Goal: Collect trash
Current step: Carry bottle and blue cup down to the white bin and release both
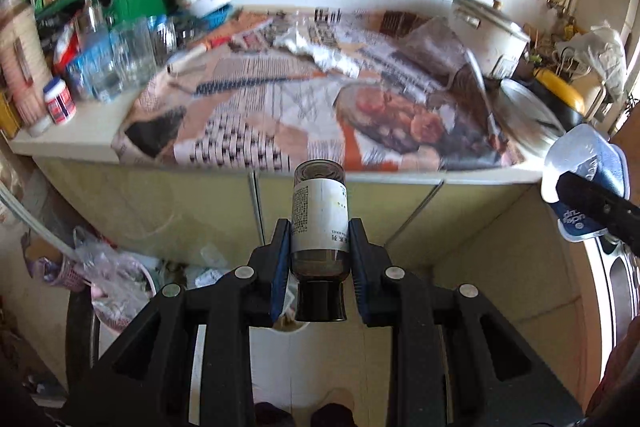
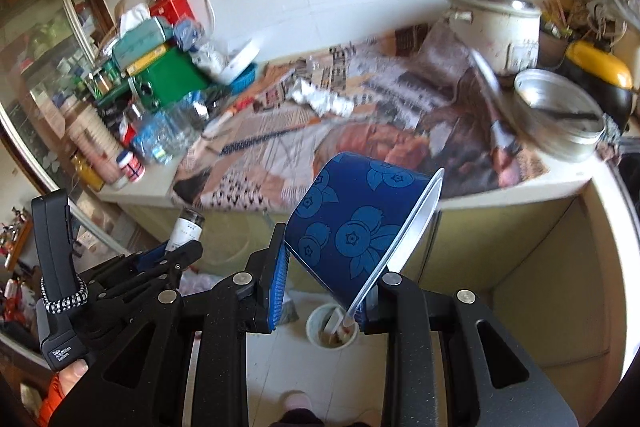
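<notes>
Left gripper (image 1: pixel 319 269) fingers clamp a brown bottle (image 1: pixel 319 215) at frame centre; right gripper (image 2: pixel 322 287) fingers pinch a blue cup (image 2: pixel 352 223), surface (image 2: pixel 560 183) beyond.

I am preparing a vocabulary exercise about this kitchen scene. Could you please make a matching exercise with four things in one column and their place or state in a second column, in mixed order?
Things:
1. brown bottle
2. blue cup
3. white pot
4. small bin

Places or states:
A. on the floor, below the grippers
B. clamped in the left gripper
C. at the back of the counter, lid on
D. clamped in the right gripper

Pairs: 1-B, 2-D, 3-C, 4-A
</notes>
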Demonstrator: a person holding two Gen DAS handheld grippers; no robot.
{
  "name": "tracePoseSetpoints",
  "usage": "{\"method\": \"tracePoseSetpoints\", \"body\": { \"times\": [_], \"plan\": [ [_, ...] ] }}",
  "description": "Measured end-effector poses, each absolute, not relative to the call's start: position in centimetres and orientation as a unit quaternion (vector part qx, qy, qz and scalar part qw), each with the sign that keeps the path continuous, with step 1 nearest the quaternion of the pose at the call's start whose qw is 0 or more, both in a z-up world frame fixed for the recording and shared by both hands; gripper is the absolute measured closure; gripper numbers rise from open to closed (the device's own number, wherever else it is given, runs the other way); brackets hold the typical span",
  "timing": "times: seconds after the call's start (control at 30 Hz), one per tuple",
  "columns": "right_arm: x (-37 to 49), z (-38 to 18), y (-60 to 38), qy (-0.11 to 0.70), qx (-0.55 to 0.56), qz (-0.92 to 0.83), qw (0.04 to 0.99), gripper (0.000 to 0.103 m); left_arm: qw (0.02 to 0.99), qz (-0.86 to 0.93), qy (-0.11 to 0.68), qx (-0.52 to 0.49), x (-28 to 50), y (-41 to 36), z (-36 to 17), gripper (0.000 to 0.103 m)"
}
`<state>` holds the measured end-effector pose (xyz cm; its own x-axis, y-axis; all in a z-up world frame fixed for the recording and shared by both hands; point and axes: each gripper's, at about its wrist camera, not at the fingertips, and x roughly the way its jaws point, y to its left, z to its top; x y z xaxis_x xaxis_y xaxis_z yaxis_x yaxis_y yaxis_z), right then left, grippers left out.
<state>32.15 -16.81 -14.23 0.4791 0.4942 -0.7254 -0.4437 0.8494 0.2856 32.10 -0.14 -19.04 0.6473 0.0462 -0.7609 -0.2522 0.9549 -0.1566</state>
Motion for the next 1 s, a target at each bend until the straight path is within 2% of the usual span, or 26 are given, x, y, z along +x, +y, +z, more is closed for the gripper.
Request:
{"method": "tracePoseSetpoints", "body": {
  "times": [0.17, 0.57, 0.77, 1.0],
  "plan": [
    [32.6, -20.0, -15.4, 0.478, 0.031, 0.254, 0.841, 0.078, 0.879, 0.077, 0.454, -0.125, 33.2, 1.2, -25.4, 0.076],
    [33.5, -39.4, -10.0, 0.575, 0.047, 0.179, 0.797, 0.078, 0.845, 0.026, 0.525, -0.1, 35.6, 6.2, -44.0, 0.076],
    [34.1, -49.2, -6.8, 0.606, 0.025, 0.182, 0.774, 0.078, 0.822, 0.048, 0.553, -0.126, 35.4, 9.4, -54.1, 0.076],
    [35.0, -56.3, -4.2, 0.629, 0.023, 0.217, 0.746, 0.077, 0.806, 0.056, 0.57, -0.147, 35.4, 10.7, -60.9, 0.076]
  ]
}}
